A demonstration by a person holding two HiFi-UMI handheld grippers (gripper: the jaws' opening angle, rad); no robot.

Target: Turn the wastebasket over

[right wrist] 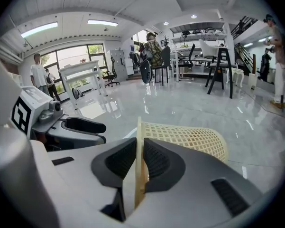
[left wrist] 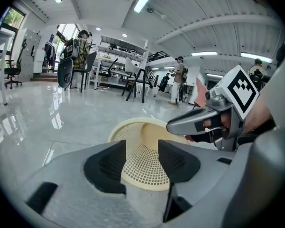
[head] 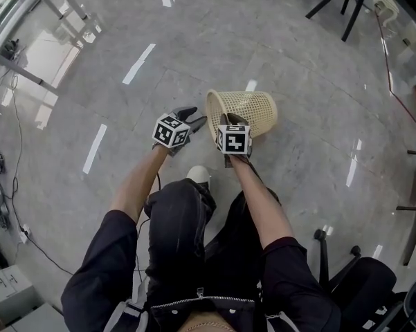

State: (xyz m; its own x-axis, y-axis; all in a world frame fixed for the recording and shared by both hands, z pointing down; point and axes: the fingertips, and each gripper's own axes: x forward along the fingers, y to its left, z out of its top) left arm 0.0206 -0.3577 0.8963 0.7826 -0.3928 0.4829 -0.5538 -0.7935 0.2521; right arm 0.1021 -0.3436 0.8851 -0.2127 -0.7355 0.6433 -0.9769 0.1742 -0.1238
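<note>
Your right hand-held gripper (right wrist: 138, 159) pinches the cream plastic mesh wastebasket (right wrist: 189, 137) by its rim, left hand-held gripper (left wrist: 141, 164) spread; flipping fast may slip it

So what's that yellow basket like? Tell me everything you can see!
The wastebasket is pale yellow plastic, round, with lattice walls full of little square holes and a smooth solid rim. It is tipped on its side down by the shiny grey floor, mouth towards the left gripper, and looks empty. The right gripper pinches its rim. The left gripper's jaws stand apart near the mouth, not gripping it.
</note>
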